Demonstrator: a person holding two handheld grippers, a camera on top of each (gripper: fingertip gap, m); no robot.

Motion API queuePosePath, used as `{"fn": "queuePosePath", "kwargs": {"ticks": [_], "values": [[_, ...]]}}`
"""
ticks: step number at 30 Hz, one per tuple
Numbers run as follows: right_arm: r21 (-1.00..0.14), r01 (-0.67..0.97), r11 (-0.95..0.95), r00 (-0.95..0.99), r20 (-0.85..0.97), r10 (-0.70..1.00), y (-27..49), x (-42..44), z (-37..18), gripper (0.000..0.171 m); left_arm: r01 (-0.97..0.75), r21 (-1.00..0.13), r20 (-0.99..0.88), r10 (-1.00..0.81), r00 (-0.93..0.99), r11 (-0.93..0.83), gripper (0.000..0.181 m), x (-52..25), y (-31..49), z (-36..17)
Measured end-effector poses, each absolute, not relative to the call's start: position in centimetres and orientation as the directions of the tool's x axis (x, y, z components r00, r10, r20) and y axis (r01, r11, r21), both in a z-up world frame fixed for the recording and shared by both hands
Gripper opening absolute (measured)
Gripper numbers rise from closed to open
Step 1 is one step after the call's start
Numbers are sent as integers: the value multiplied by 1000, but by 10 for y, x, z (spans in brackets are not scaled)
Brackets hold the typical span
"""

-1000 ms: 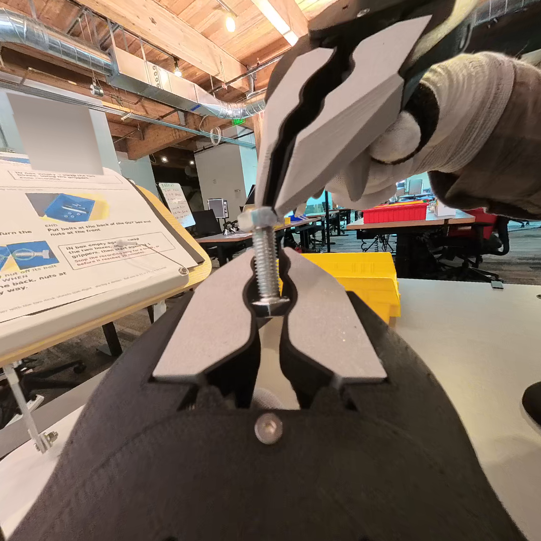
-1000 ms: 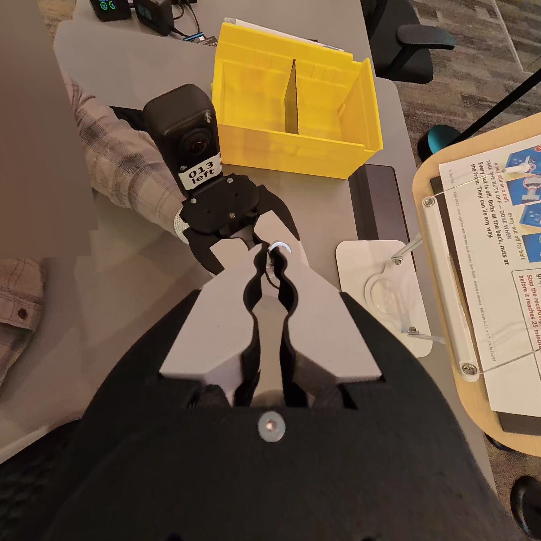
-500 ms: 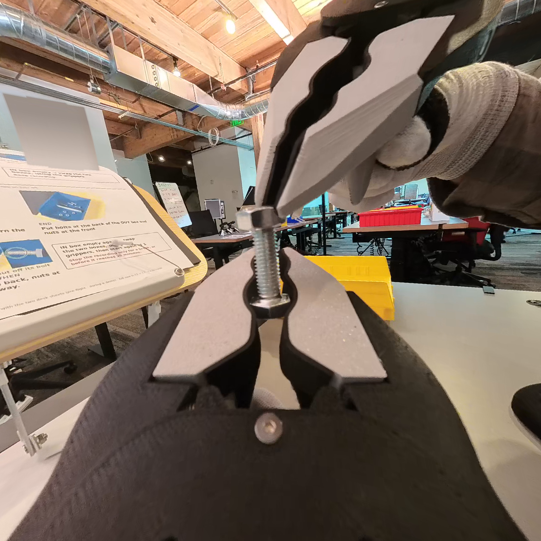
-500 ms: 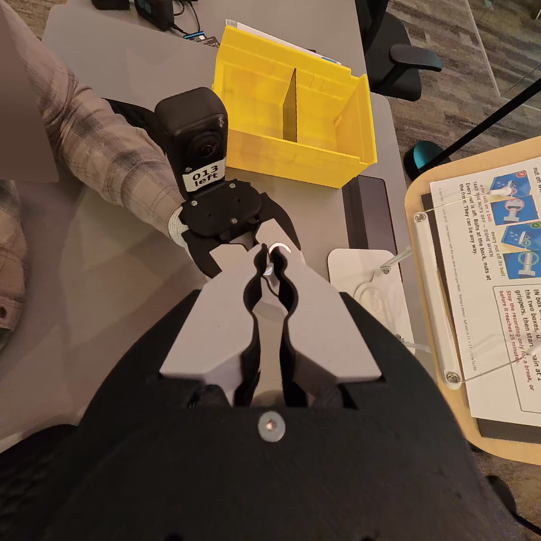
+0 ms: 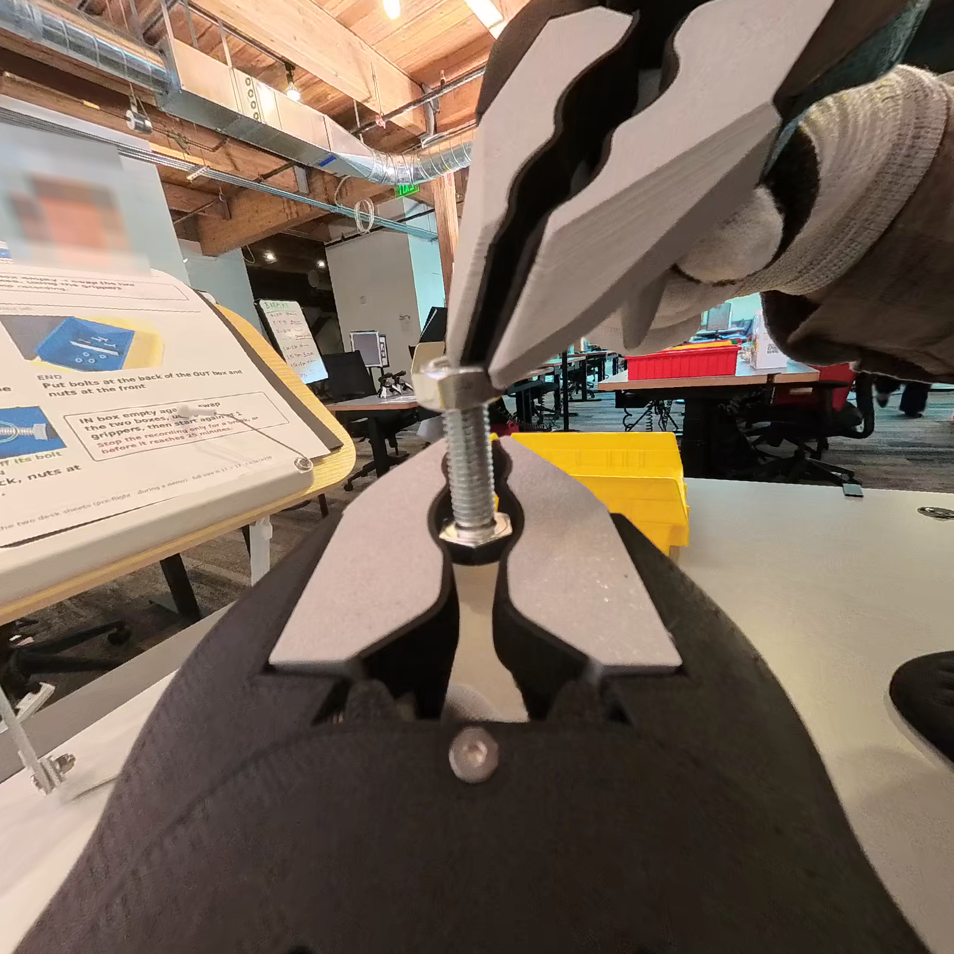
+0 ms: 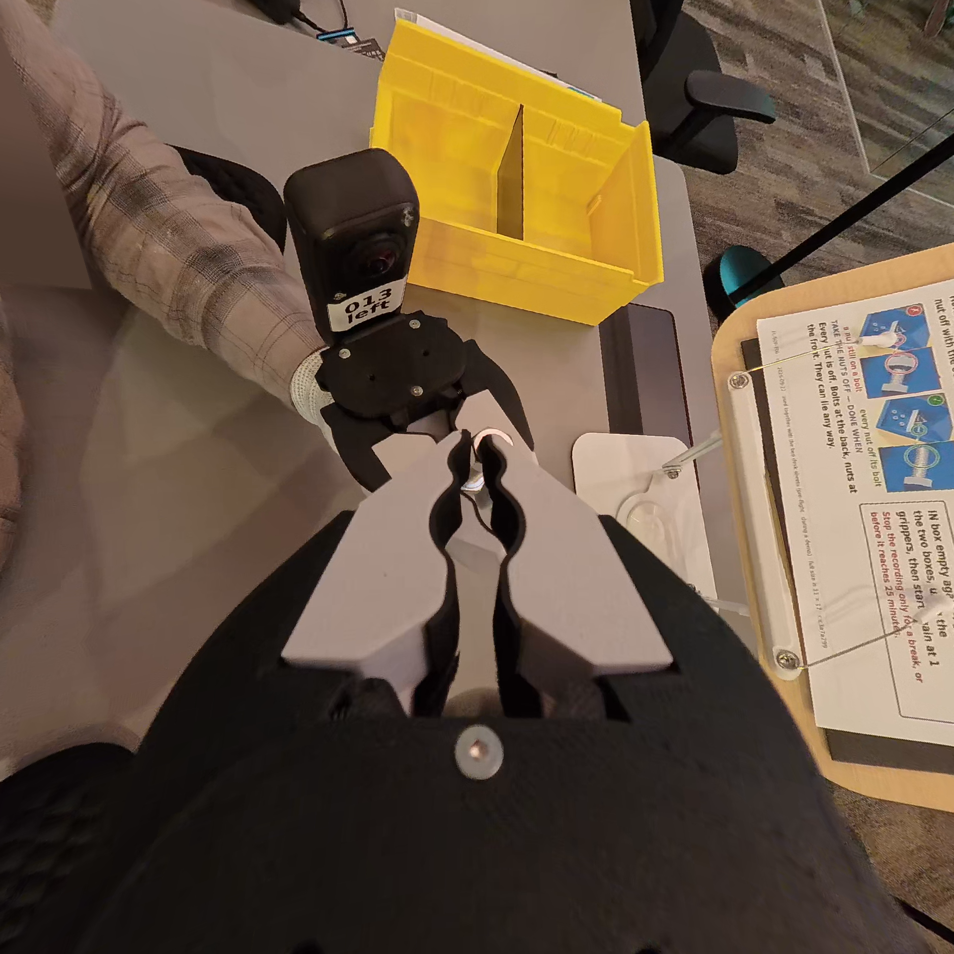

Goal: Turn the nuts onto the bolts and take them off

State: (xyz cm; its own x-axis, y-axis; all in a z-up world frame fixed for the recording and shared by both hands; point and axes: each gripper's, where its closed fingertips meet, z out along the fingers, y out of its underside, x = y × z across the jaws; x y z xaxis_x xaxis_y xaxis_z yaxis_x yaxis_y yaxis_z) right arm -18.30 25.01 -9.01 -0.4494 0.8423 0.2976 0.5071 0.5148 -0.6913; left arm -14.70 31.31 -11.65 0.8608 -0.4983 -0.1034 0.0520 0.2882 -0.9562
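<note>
left gripper [image 5: 472, 482] clamps bolt [image 5: 468, 464]; right gripper [image 5: 472, 369] pinches nut [image 5: 454, 388]; yellow bin [image 6: 521, 206] behind.

Shiny threaded metal bolt [image 5: 468, 464]; glossy yellow plastic bin [image 6: 521, 217]; matt grey grainy fingers [image 5: 377, 557]; smooth table [image 6: 206, 118].

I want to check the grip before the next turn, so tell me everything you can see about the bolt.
The bolt is shiny silver metal with a fully threaded shank, standing nearly upright. Its hex head sits at the bottom, clamped between the fingers of the left gripper. A hex nut sits at its top end, pinched by the tips of the right gripper coming down from above. The bolt touches nothing else.
</note>
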Motion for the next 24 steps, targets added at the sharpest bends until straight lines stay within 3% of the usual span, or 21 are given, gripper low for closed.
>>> {"fn": "queuePosePath", "kwargs": {"ticks": [24], "values": [[-699,519,491,-426,286,858,255,-180,-93,5,24,-958,-122,-480,869,287,10,-147,314,-119]]}}
